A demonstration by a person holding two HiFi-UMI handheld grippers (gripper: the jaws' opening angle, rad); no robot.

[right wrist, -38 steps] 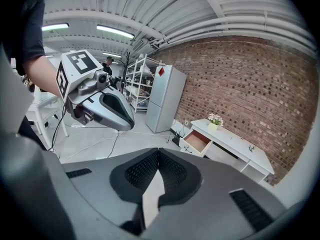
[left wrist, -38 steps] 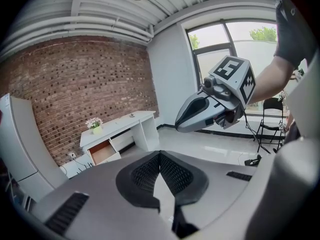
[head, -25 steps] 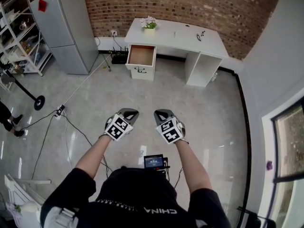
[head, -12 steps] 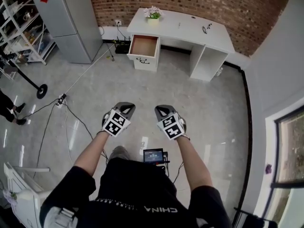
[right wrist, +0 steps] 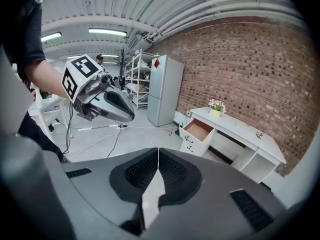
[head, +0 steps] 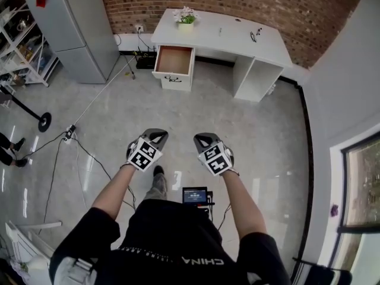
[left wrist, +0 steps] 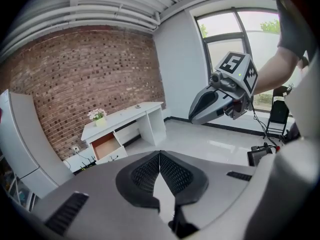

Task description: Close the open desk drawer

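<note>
A white desk [head: 237,37] stands against the brick wall across the room. Its top left drawer [head: 173,61] is pulled out, showing a bare brown inside. The same drawer [left wrist: 106,145] shows small in the left gripper view, and again as the drawer [right wrist: 198,130] in the right gripper view. My left gripper [head: 159,136] and right gripper [head: 202,139] hang side by side at waist height, far from the desk. Both are shut with their pads meeting and nothing between them.
A small flower pot [head: 186,18] and small items sit on the desk top. A grey fridge [head: 68,25] stands left of the desk, with shelving [head: 15,34] beyond. Cables [head: 77,141] run across the grey floor. A small screen device [head: 194,195] lies by my feet.
The view has swung slightly, shifting the desk and drawer leftward in the picture. My leg now steps forward below the grippers. Both grippers stay shut and level.
</note>
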